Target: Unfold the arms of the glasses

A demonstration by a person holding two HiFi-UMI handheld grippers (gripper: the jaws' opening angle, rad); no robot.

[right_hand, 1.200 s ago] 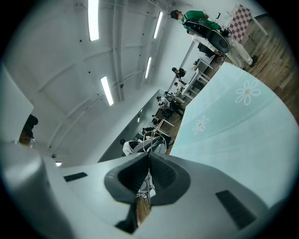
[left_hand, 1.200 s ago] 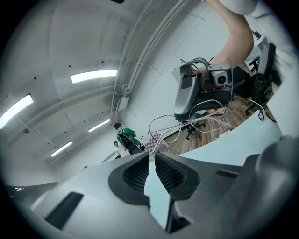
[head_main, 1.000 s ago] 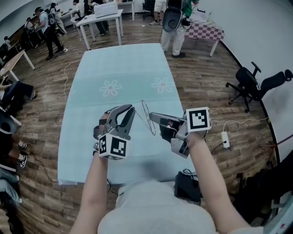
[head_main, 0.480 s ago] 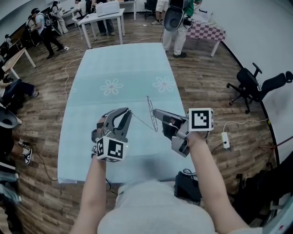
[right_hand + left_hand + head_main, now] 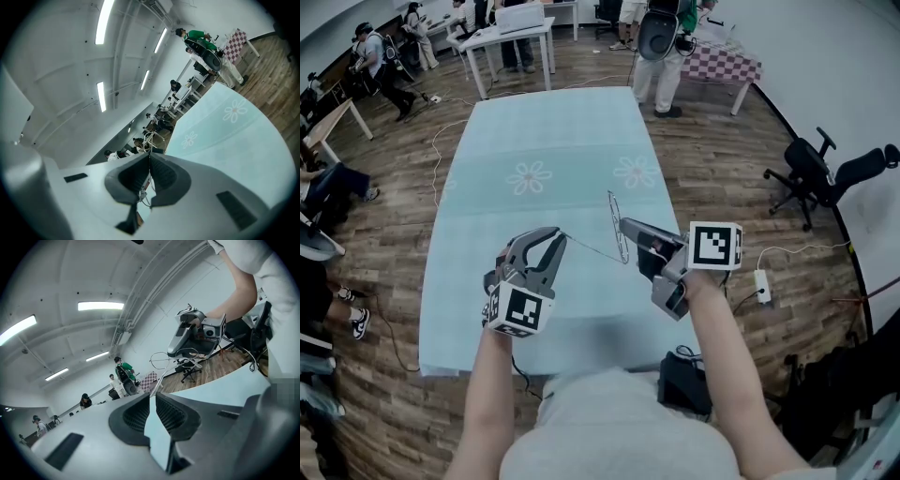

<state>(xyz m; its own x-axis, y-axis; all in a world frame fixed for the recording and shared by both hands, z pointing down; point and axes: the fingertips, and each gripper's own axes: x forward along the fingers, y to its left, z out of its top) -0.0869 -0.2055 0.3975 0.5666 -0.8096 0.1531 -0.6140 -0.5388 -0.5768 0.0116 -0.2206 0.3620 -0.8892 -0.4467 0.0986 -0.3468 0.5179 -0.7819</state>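
Head view: glasses (image 5: 617, 228), thin wire frame, held in the air above the near part of the table (image 5: 553, 141), between my two tools.
- Orientation: the front of the frame stands edge-on to me, its long axis running away along the table. One arm (image 5: 592, 249) is swung out to my left and points at the left tool (image 5: 560, 234).
- Left tool: jaws narrow, pinched on the tip of that arm. In the left gripper view the arm rises from the jaw tips to the frame.
- Right tool (image 5: 625, 225): jaws pressed together on the wire rim.
- Table: long, with a pale blue cloth and flower prints (image 5: 526, 178).
- Room: wood-plank floor (image 5: 712, 169), office chair (image 5: 811, 173), power strip (image 5: 760, 286), checkered side table (image 5: 722, 64), people at the far end, strip lights overhead.
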